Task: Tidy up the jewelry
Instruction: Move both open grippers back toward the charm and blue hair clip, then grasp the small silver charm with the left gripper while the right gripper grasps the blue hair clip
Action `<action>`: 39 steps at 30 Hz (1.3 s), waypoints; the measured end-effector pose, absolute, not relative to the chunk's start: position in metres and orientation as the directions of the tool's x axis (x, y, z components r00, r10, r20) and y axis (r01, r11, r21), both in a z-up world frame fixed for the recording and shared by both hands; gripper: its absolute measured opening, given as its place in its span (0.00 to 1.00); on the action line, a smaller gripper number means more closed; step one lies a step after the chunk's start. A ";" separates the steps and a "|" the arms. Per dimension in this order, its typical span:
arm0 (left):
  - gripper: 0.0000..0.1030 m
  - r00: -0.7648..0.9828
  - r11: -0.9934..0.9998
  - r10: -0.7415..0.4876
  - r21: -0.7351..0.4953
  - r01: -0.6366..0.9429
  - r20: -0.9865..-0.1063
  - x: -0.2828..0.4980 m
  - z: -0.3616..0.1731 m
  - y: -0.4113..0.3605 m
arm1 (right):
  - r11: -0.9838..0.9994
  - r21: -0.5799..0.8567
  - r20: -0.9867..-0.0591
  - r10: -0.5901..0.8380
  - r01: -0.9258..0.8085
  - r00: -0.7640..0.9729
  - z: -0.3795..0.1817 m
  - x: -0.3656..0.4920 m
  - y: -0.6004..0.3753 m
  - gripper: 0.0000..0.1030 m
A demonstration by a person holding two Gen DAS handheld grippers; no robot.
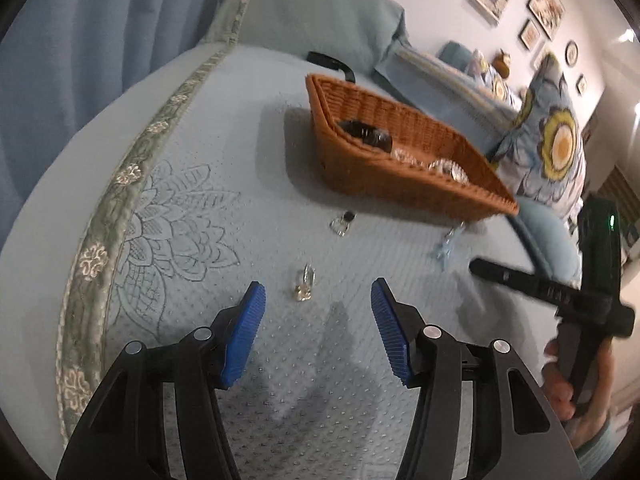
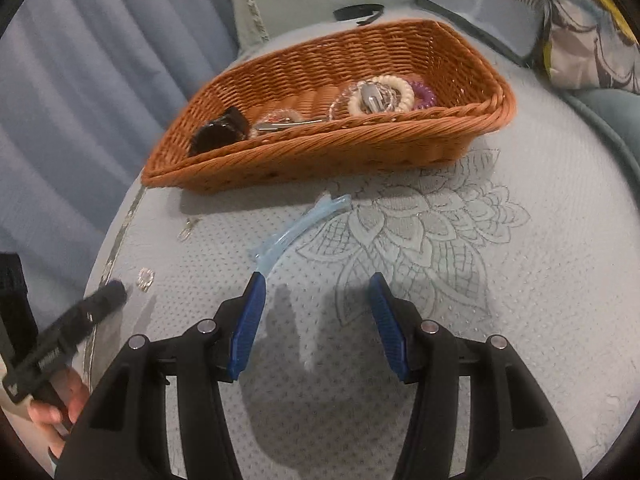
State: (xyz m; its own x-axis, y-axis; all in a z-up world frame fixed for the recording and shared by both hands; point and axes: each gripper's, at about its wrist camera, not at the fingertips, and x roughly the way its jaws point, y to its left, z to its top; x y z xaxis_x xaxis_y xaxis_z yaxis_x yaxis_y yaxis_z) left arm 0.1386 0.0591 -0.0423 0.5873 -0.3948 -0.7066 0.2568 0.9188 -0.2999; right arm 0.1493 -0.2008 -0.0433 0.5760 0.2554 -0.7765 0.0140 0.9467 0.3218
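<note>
In the left wrist view, my left gripper (image 1: 317,286) is open just above the pale blue bedspread. A small clear and gold jewelry piece (image 1: 305,288) lies on the cloth between its fingertips, untouched. Further ahead lies a small ring-like piece (image 1: 343,222) with a dark stone. In the right wrist view, my right gripper (image 2: 317,280) is open and empty. A clear blue hair clip (image 2: 296,232) lies just ahead, its near end by the left fingertip. The brown wicker basket (image 2: 320,152) beyond holds a black clip, hair ties, coils and a metal clip.
The basket (image 1: 400,184) stands mid-bed with pillows behind it. Blue curtains hang along the left. A black strap (image 2: 358,12) lies behind the basket. The left gripper (image 2: 116,290) shows at the right view's left edge, near two small pieces (image 2: 146,278). A hand holds the right gripper (image 1: 480,269).
</note>
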 end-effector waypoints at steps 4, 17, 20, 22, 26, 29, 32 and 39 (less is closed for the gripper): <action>0.49 0.579 0.924 -0.381 -0.270 0.271 -0.721 0.140 -0.050 0.057 | 0.944 0.328 -0.776 0.247 0.036 0.580 -0.044 0.161 -0.197 0.52; 0.25 0.592 0.935 -0.349 -0.230 0.269 -0.726 0.150 -0.052 0.054 | 0.986 0.168 -0.791 0.143 -0.013 0.594 -0.044 0.189 -0.153 0.57; 0.25 0.586 0.934 -0.352 -0.232 0.273 -0.730 0.154 -0.053 0.052 | 0.990 0.135 -0.797 0.128 -0.032 0.591 -0.046 0.191 -0.144 0.57; 0.28 0.585 0.934 -0.347 -0.215 0.284 -0.733 0.153 -0.053 0.049 | 0.992 0.119 -0.798 0.124 -0.049 0.590 -0.046 0.192 -0.139 0.57; 0.29 0.589 0.939 -0.326 -0.182 0.291 -0.739 0.152 -0.053 0.044 | 0.994 0.070 -0.801 0.103 -0.079 0.589 -0.047 0.193 -0.129 0.57; 0.28 0.590 0.940 -0.322 -0.173 0.296 -0.741 0.151 -0.054 0.042 | 0.994 0.027 -0.807 0.083 -0.103 0.585 -0.049 0.194 -0.120 0.54; 0.28 0.589 0.939 -0.319 -0.166 0.300 -0.743 0.151 -0.054 0.039 | 0.993 -0.017 -0.807 0.058 -0.121 0.587 -0.050 0.194 -0.112 0.47; 0.10 0.591 0.944 -0.303 -0.149 0.295 -0.748 0.151 -0.054 0.038 | 0.986 -0.011 -0.801 0.093 -0.169 0.592 -0.049 0.178 -0.110 0.22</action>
State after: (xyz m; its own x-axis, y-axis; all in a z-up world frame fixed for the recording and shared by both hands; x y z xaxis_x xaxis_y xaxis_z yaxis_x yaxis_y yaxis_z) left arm 0.1508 0.0381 -0.0543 0.5909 -0.3029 -0.7478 0.2954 0.9437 -0.1488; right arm 0.1782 -0.1100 -0.0485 0.5919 0.0929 -0.8007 -0.1689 0.9856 -0.0106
